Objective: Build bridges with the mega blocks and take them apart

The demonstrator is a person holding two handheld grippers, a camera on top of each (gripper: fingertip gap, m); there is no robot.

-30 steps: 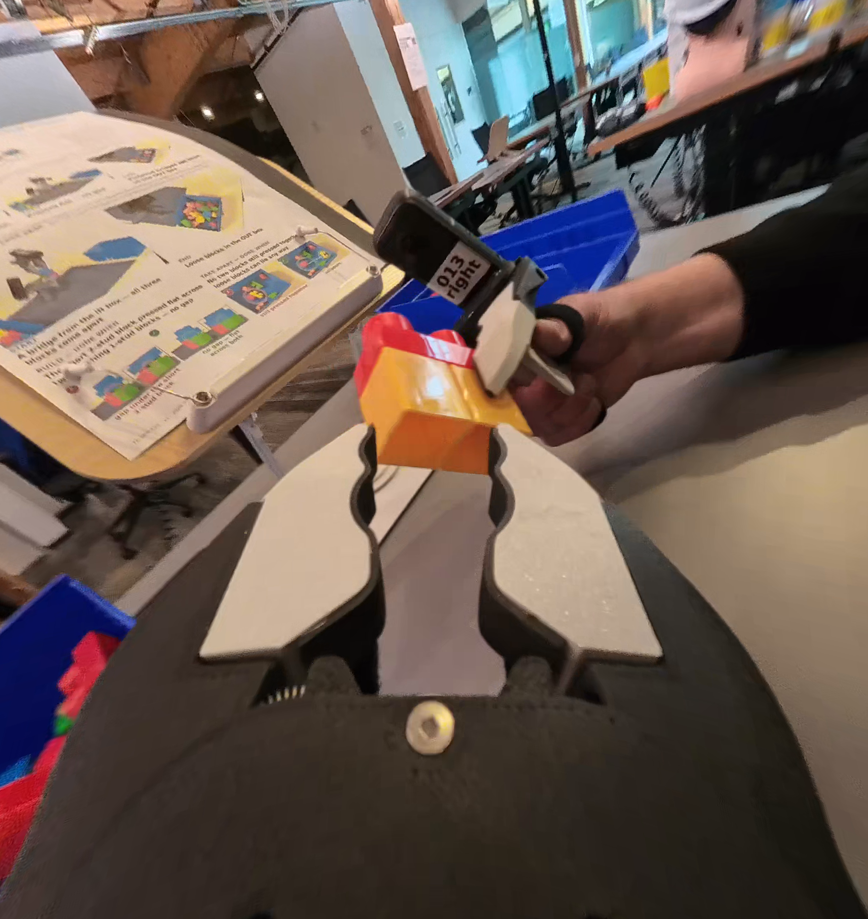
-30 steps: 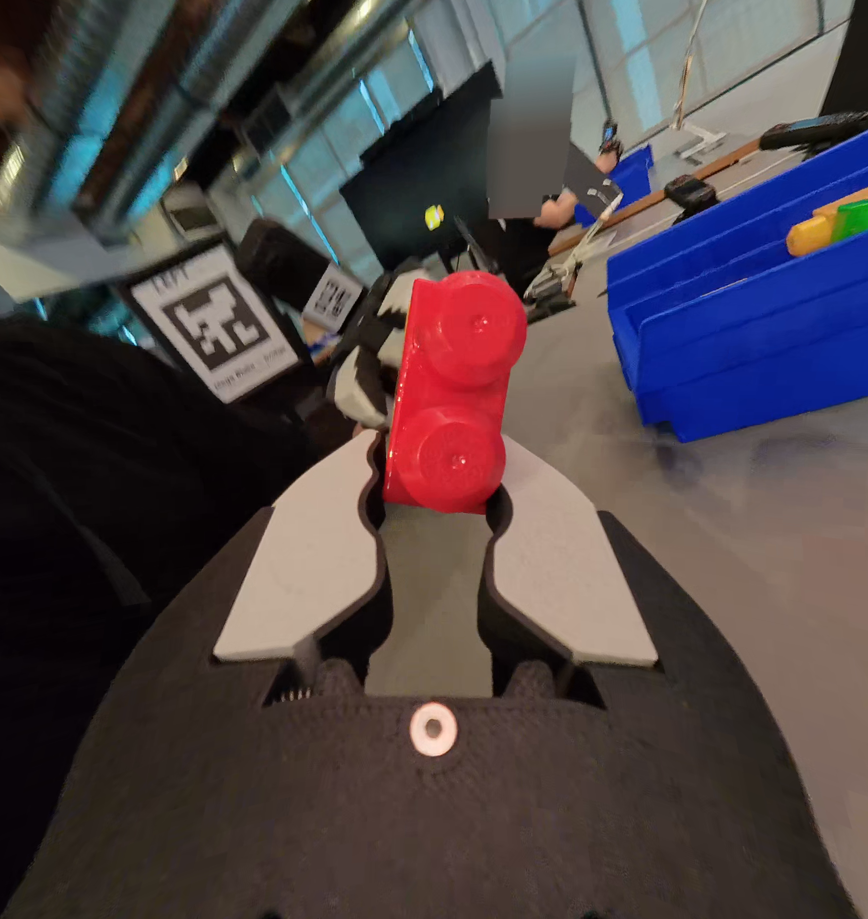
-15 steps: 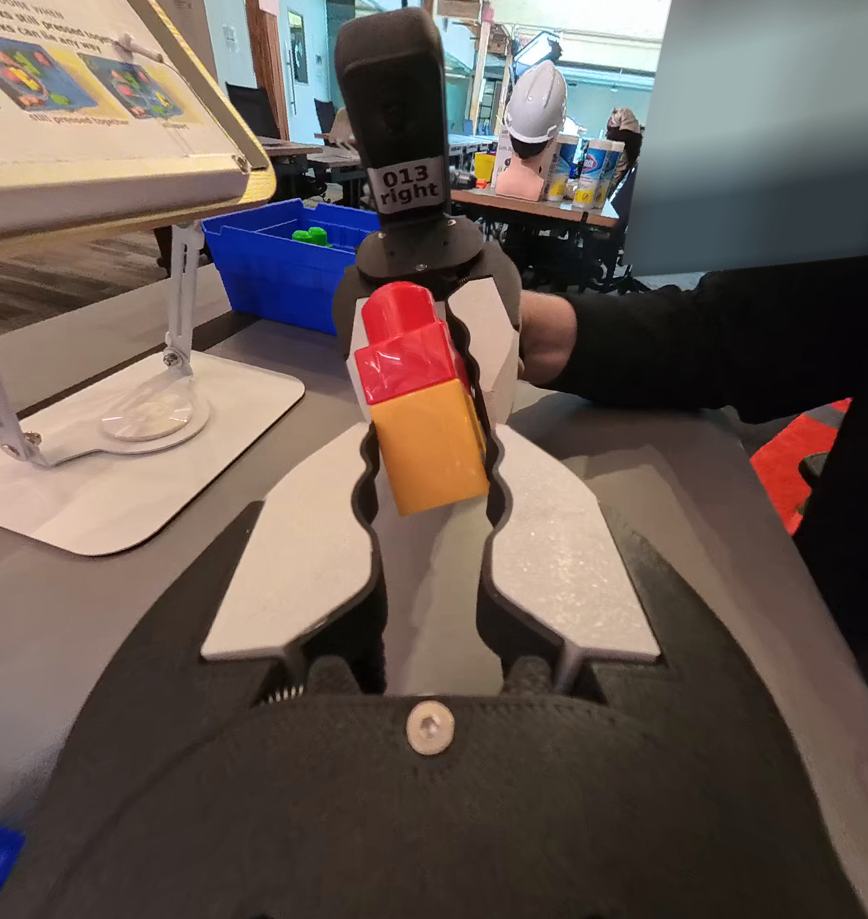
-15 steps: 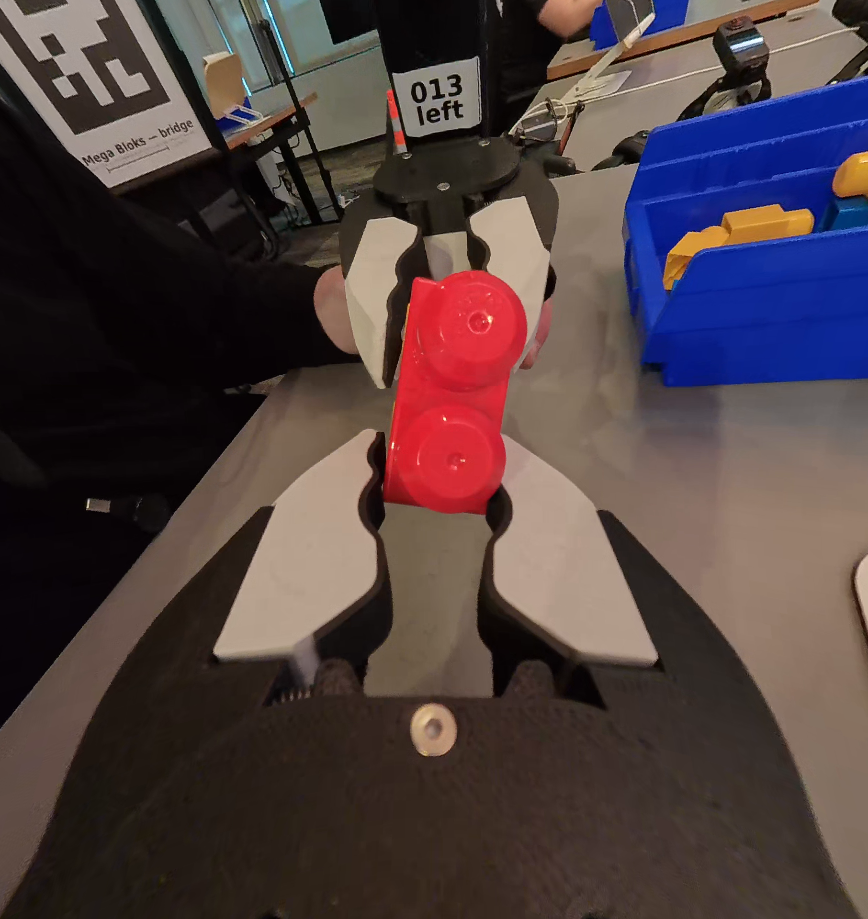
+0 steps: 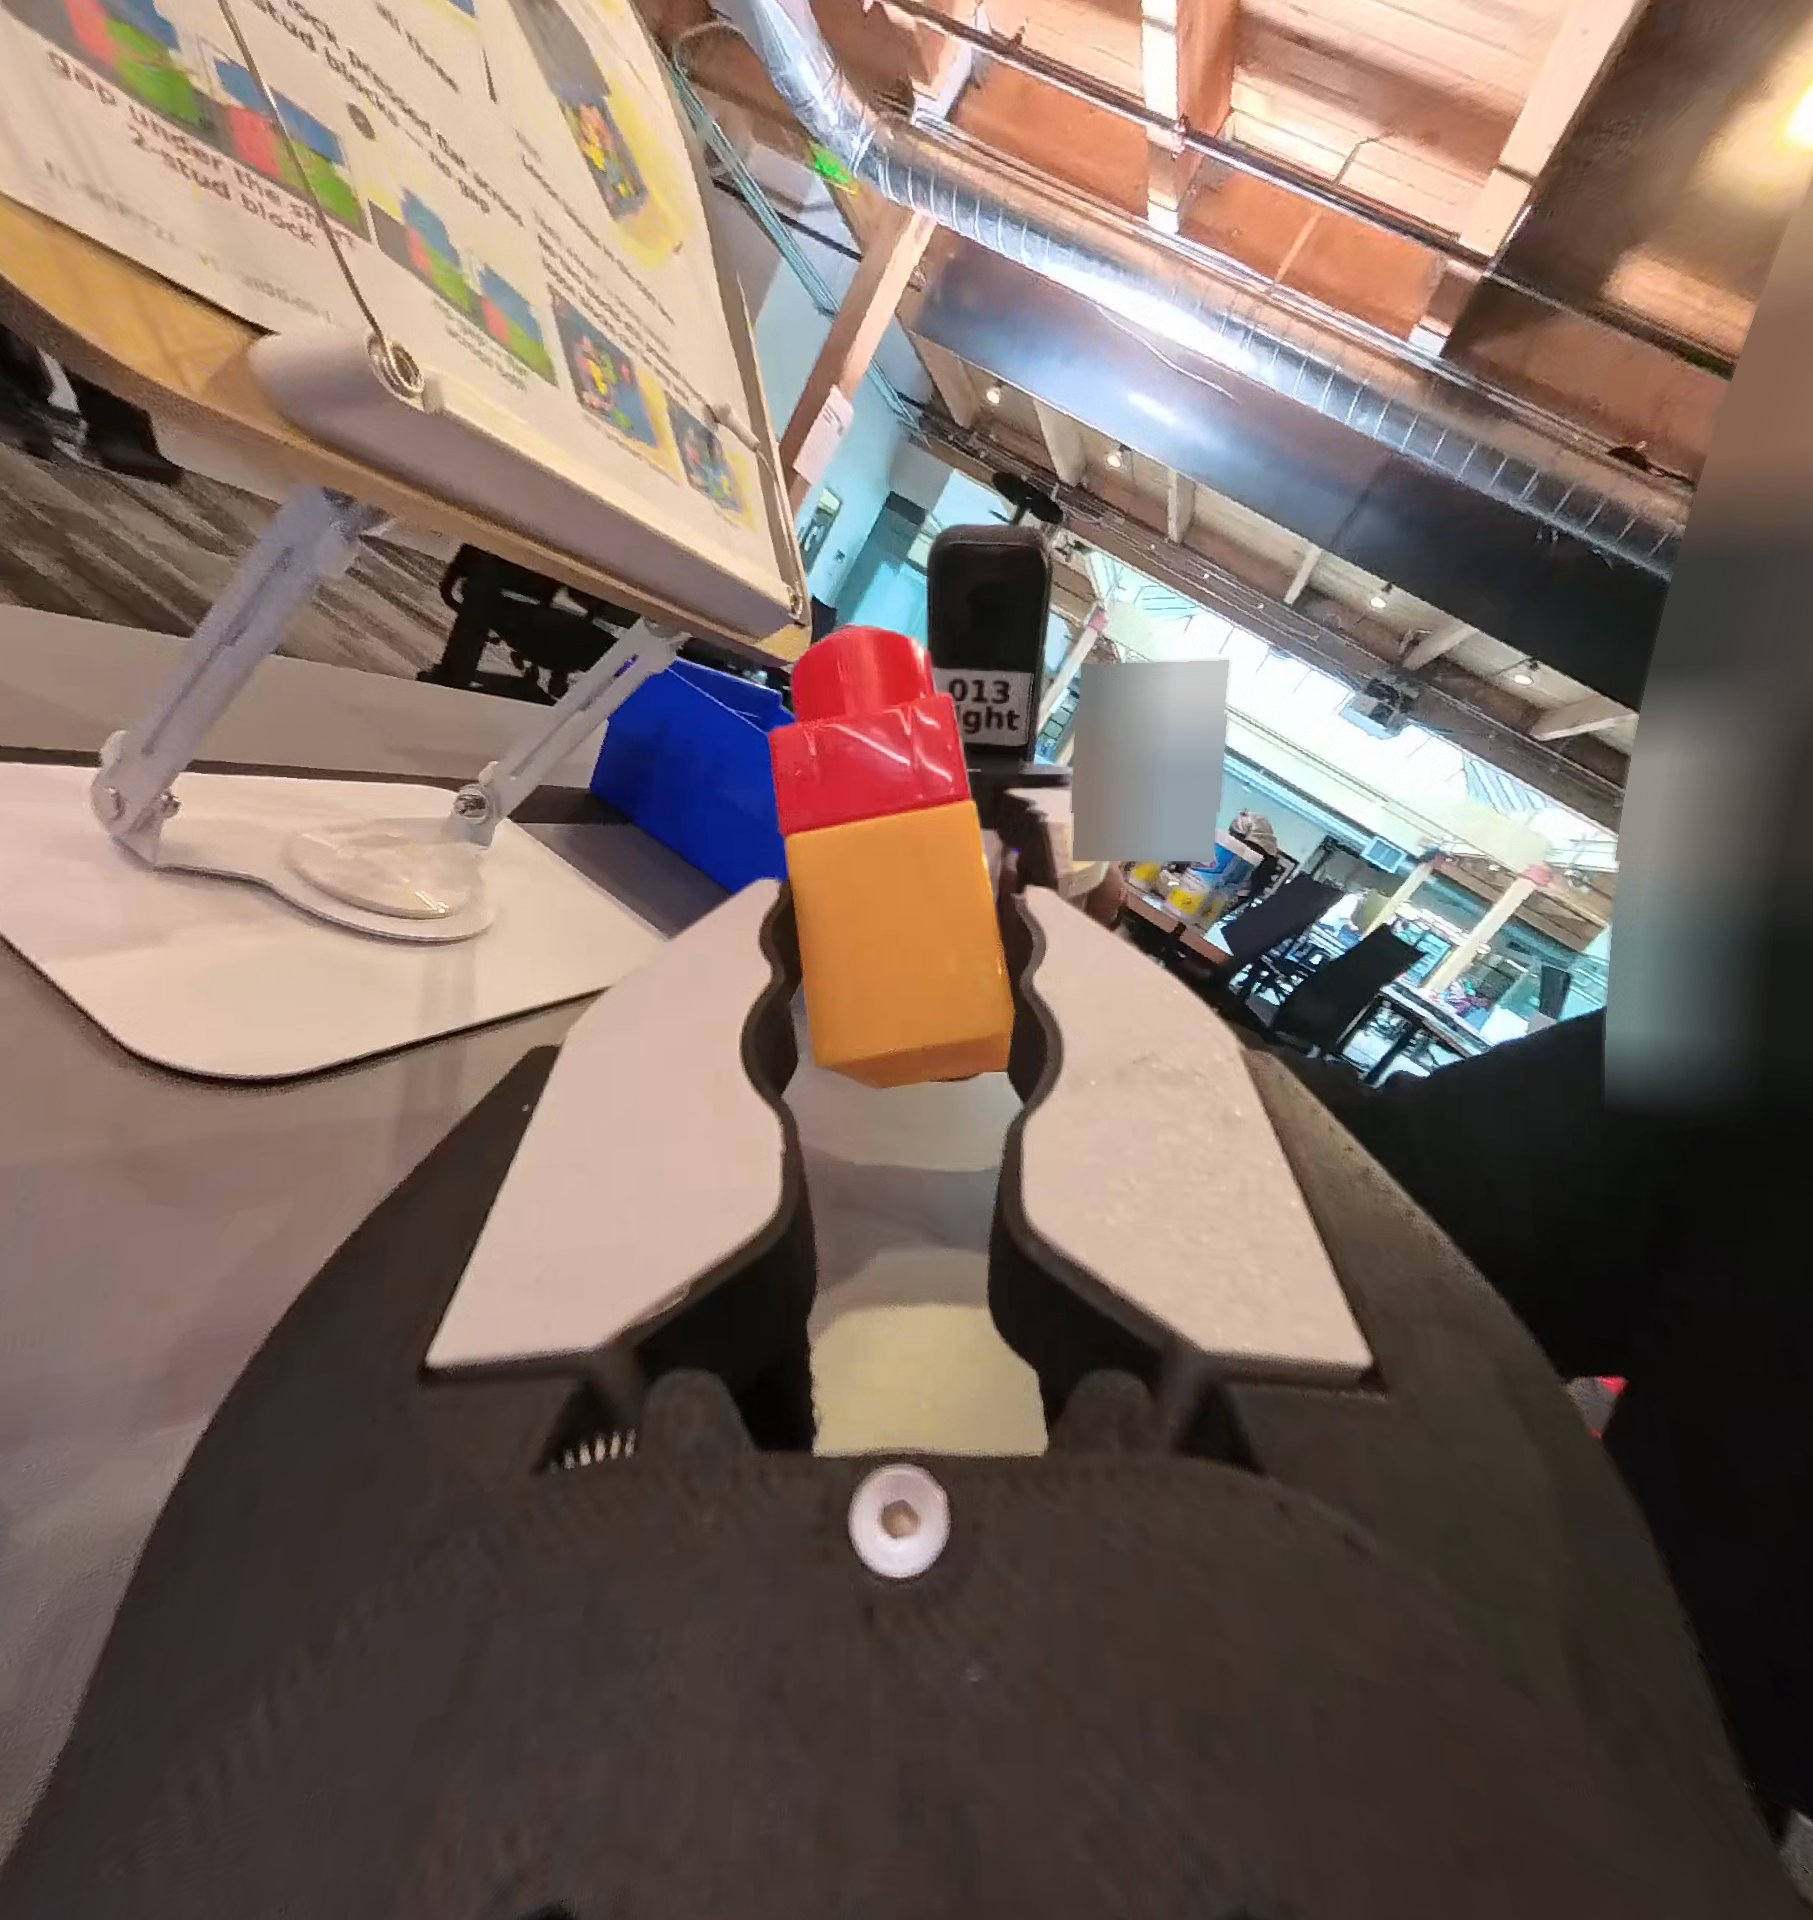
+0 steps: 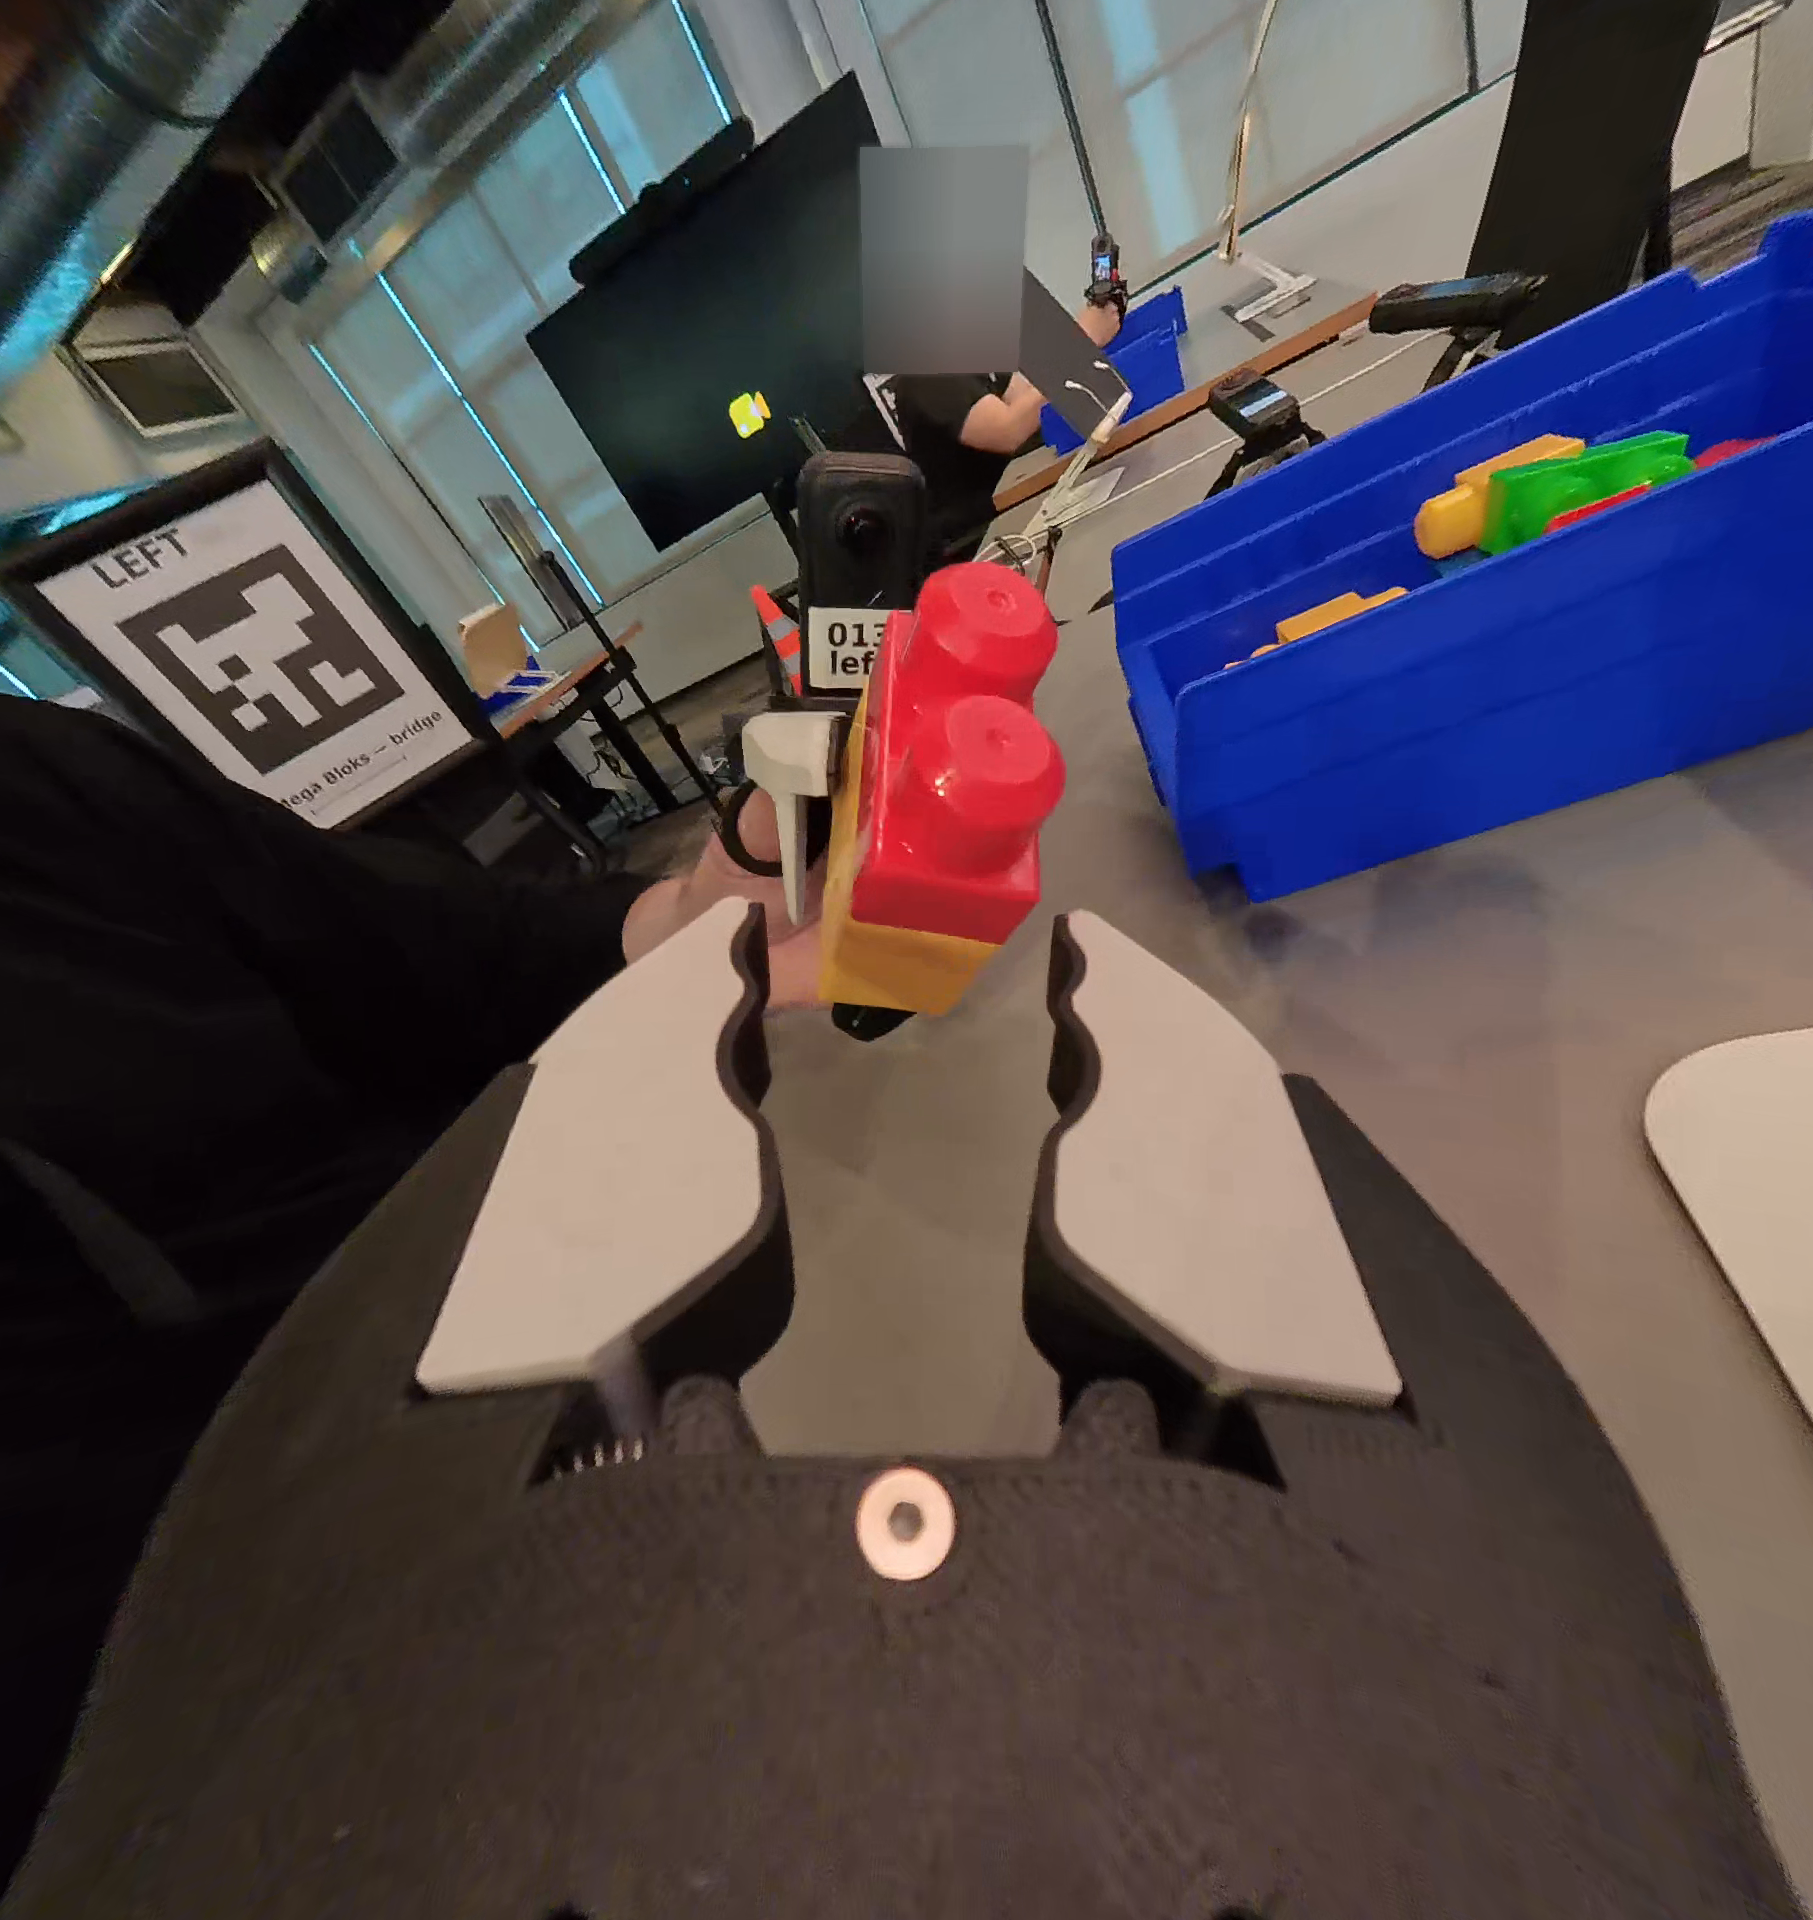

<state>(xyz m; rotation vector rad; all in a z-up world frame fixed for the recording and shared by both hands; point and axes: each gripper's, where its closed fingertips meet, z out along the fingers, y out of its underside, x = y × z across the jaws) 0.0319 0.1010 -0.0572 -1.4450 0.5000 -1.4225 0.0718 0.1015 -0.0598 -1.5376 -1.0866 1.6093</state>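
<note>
The left gripper's (image 5: 897,940) fingers (image 5: 673,1060) are pinching the orange block (image 5: 897,945), whose top is carrying a red 2-stud block (image 5: 866,743) pressed onto it. The right gripper's (image 6: 902,971) fingers (image 6: 653,1081) are standing spread apart, with the stacked pair just beyond their tips and touching neither pad, so it is holding nothing. The pair is being held in the air above the grey table (image 6: 1401,987), probably so the free gripper can reach the red piece from the opposite side. A blue bin (image 6: 1504,707) with loose blocks is sitting near on the table, likely as the supply or drop-off place.
</note>
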